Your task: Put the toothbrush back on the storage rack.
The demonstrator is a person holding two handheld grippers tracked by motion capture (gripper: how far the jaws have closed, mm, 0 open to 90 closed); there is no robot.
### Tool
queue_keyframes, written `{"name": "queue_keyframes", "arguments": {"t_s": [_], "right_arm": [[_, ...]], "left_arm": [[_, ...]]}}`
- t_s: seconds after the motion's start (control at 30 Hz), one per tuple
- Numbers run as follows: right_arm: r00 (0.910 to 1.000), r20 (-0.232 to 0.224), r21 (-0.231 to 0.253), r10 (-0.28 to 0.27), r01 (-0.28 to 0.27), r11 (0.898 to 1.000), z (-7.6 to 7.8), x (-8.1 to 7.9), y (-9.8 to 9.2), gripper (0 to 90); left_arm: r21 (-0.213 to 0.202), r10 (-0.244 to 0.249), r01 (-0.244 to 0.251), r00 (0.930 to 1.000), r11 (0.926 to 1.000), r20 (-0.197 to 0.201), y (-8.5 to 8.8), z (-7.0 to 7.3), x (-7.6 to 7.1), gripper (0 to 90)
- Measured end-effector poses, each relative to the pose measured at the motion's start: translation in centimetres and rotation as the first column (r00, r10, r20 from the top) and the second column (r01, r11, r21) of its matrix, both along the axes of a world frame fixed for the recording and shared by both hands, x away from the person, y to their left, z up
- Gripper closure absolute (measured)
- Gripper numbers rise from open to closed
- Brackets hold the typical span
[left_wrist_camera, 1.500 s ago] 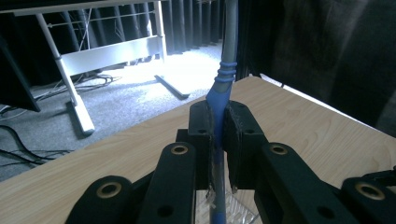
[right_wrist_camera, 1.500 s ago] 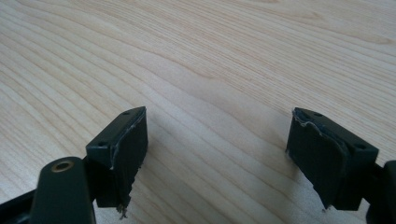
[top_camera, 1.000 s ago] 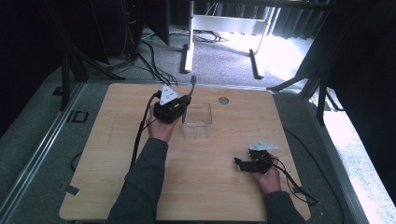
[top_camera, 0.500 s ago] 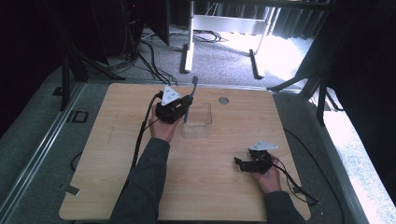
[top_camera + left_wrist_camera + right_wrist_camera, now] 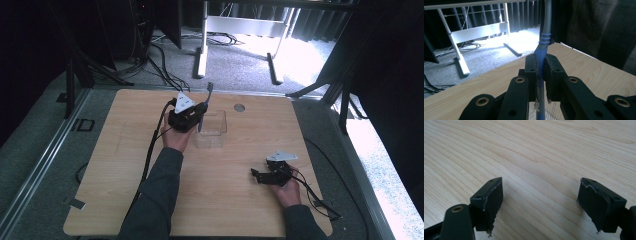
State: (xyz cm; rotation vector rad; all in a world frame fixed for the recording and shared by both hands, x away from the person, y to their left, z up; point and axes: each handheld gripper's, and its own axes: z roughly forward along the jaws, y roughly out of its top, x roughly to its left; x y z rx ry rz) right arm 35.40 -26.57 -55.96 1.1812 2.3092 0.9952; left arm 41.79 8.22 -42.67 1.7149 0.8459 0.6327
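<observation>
A blue and grey toothbrush (image 5: 207, 100) stands nearly upright, and my left gripper (image 5: 201, 112) is shut on its lower handle at the far middle of the table. In the left gripper view the pads (image 5: 552, 72) of the left gripper (image 5: 541, 68) clamp the blue handle of the toothbrush (image 5: 545, 37), whose grey shaft rises out of the top of the picture. Its lower end hangs just over a clear plastic box (image 5: 212, 134). My right gripper (image 5: 257, 176) rests low at the front right, open with nothing between its fingers. In its own view the right gripper (image 5: 540, 203) has bare wood between the jaws.
The wooden table (image 5: 115, 165) carries a small round metal disc (image 5: 239, 107) near its far edge. A black cable (image 5: 150, 150) trails from the left gripper along the forearm. Beyond the far edge stand a white frame (image 5: 202, 55) and floor cables.
The left gripper and the toothbrush have edged slightly to the right. The right gripper has stayed where it was.
</observation>
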Motion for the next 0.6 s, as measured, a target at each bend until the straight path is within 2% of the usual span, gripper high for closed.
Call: {"name": "queue_keyframes", "arguments": {"t_s": [0.6], "right_arm": [[1.0000,0.001,-0.001,0.001,-0.001,1.000,0.01,0.00,-0.01,20.2]], "left_arm": [[0.030,-0.007,0.007,0.9999,0.9995,-0.016,-0.45,-0.98,0.69,81.5]]}}
